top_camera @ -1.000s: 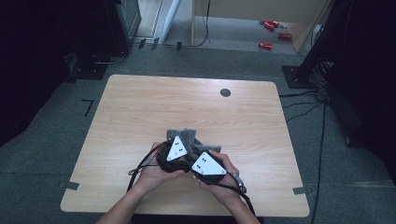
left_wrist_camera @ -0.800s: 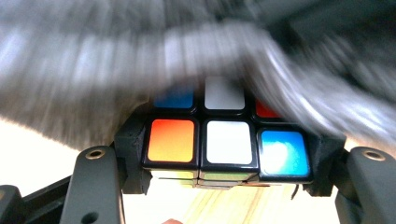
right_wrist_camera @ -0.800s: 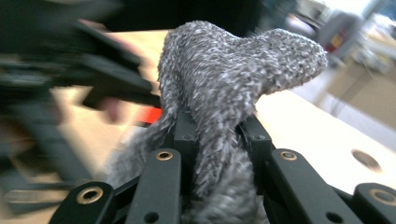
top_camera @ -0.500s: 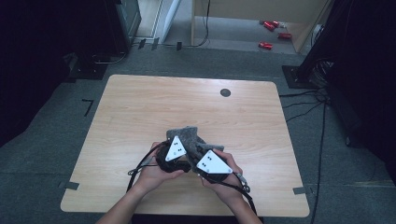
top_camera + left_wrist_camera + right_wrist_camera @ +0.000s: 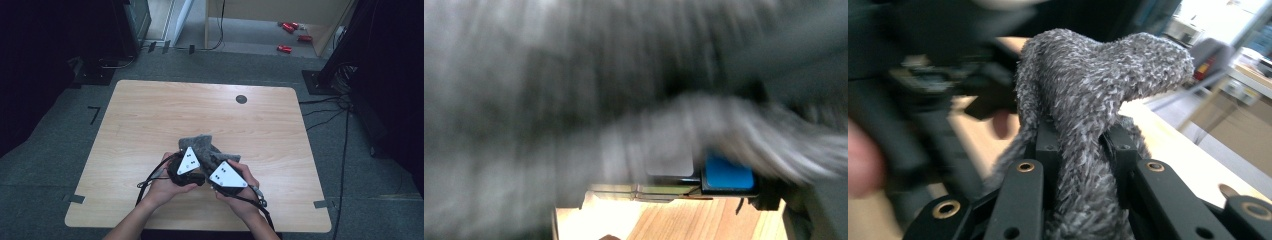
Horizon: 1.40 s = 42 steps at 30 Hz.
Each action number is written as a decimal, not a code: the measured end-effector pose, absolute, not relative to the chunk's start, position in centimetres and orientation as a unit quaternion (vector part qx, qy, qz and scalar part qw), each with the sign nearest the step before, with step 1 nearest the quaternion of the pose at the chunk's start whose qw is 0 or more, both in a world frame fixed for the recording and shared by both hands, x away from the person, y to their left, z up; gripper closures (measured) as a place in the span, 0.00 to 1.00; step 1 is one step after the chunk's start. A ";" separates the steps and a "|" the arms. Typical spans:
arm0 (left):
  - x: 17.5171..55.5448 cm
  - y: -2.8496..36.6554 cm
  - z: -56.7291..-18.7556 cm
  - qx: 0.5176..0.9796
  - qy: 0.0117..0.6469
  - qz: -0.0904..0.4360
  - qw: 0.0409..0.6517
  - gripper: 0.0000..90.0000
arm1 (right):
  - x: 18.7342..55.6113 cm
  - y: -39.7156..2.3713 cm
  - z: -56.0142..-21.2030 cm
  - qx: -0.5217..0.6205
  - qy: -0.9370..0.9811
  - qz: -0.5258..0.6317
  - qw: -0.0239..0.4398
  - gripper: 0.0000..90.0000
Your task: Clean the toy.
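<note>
Both my left gripper [image 5: 192, 159] and right gripper [image 5: 1075, 150] have jaws clamped on the fuzzy grey cloth [image 5: 202, 148], lifted above the wooden worktop [image 5: 150, 115]; folding looks barely begun.

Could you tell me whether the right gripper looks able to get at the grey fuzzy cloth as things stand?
Yes, it seems so. In the right gripper view the grey fuzzy cloth already sits pinched between the jaws of the right gripper. The left gripper is at the same cloth, close beside it, yet does not block it.
</note>
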State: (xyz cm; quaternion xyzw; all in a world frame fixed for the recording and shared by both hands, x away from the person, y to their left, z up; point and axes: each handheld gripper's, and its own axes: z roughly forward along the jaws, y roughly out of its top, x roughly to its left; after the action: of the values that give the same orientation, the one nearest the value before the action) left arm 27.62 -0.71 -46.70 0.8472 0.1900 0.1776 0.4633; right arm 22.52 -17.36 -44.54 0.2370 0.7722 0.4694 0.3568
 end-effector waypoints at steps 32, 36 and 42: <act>27.6 -0.1 -46.9 0.816 0.183 0.181 0.518 0.39 | 25.3 -21.9 -44.9 0.327 0.699 0.588 0.242 0.84; 27.7 0.1 -47.1 0.812 0.180 0.183 0.523 0.39 | 25.4 -22.3 -45.0 0.347 0.688 0.594 0.231 0.84; 27.8 1.4 -46.6 0.772 0.162 0.174 0.590 0.39 | 25.9 -22.9 -45.5 0.387 0.681 0.586 0.209 0.85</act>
State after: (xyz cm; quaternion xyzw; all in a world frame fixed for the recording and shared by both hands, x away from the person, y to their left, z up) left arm 27.75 1.43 -46.56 0.7716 0.1620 0.1740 0.5900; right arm 25.90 -22.94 -45.53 0.3868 0.6811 0.5857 0.2086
